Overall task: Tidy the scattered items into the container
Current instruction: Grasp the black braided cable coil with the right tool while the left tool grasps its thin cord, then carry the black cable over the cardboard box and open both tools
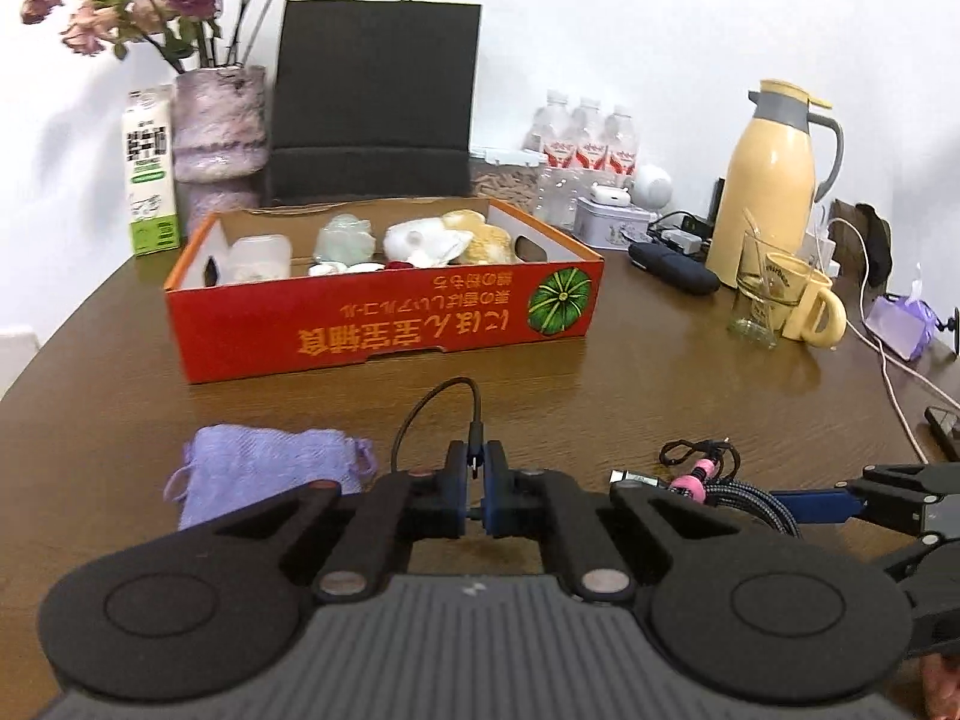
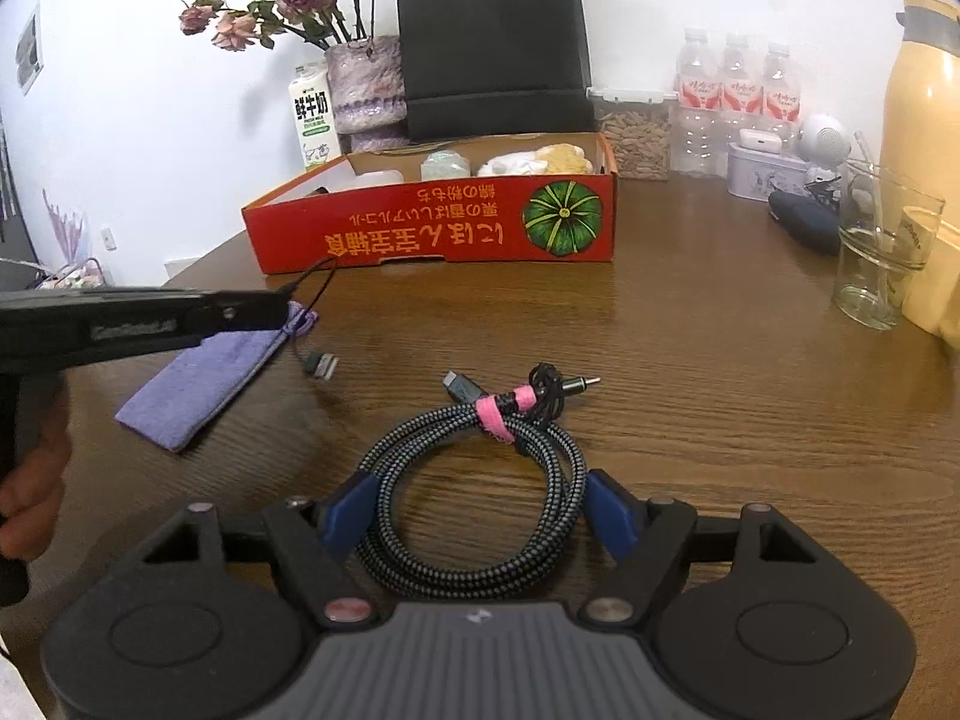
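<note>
My left gripper [image 1: 474, 471] is shut on the plug of a short black cable [image 1: 420, 414], lifted just above the brown table. The cable's USB end [image 2: 321, 366] hangs free, seen in the right wrist view beside the left gripper [image 2: 282, 303]. A purple pouch [image 1: 270, 468] lies flat to the left of it. My right gripper [image 2: 480, 489] is open, its blue pads [image 2: 354, 510] flanking a coiled braided cable [image 2: 432, 423] with a pink tie that lies on the table. The red cardboard box [image 1: 384, 324] stands farther back and holds several pale items.
Right of the box are a dark case [image 1: 678, 273], a glass [image 2: 882, 258], a yellow mug [image 1: 804, 300] and a thermos [image 1: 774, 180]. Water bottles [image 1: 582, 144], a black bag [image 1: 372, 96], a vase [image 1: 219, 132] and a milk carton [image 1: 150, 174] line the wall.
</note>
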{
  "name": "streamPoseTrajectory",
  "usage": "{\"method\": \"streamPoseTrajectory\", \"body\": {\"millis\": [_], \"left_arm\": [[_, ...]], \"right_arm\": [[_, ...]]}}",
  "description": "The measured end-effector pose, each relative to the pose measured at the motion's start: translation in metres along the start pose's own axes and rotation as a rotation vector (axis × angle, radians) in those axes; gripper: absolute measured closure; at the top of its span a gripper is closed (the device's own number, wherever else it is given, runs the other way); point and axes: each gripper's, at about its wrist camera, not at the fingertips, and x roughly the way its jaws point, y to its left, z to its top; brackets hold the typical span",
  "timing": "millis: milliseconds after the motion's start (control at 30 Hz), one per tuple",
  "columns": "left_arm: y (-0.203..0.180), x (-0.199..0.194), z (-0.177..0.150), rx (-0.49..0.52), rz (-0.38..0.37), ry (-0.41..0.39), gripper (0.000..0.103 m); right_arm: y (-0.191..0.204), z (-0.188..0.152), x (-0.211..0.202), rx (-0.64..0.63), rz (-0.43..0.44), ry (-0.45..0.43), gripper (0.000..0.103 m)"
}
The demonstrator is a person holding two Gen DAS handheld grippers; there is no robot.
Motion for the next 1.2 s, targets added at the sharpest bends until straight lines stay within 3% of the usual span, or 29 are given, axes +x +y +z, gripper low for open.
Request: {"method": "streamPoseTrajectory", "body": {"millis": [300,367,600,767,800,833,867,1200], "left_arm": [[0.003,-0.053,0.014,-0.031,-0.001,-0.071,0.097],[0.002,-0.062,0.013,-0.038,-0.003,-0.078,0.097],[0.004,-0.092,0.004,-0.052,0.01,-0.101,0.097],[0.007,-0.112,0.005,-0.068,0.017,-0.133,0.097],[0.007,-0.116,0.005,-0.066,0.017,-0.142,0.097],[0.007,-0.119,0.006,-0.062,0.015,-0.15,0.097],[0.007,-0.122,0.006,-0.06,0.017,-0.159,0.097],[0.02,-0.129,0.009,-0.076,0.034,-0.181,0.097]], "right_arm": [[0.007,0.011,-0.038,0.011,0.007,-0.105,0.032],[0.009,0.012,-0.045,0.011,0.018,-0.115,0.055],[0.017,0.004,-0.059,0.018,0.014,-0.111,0.058],[0.03,0.002,-0.084,-0.001,0.022,-0.159,0.064],[0.032,0.004,-0.089,-0.006,0.023,-0.17,0.067],[0.034,0.006,-0.094,-0.013,0.026,-0.183,0.082],[0.036,0.008,-0.099,-0.017,0.037,-0.194,0.091],[0.042,0.035,-0.113,-0.078,0.035,-0.25,0.091]]}}
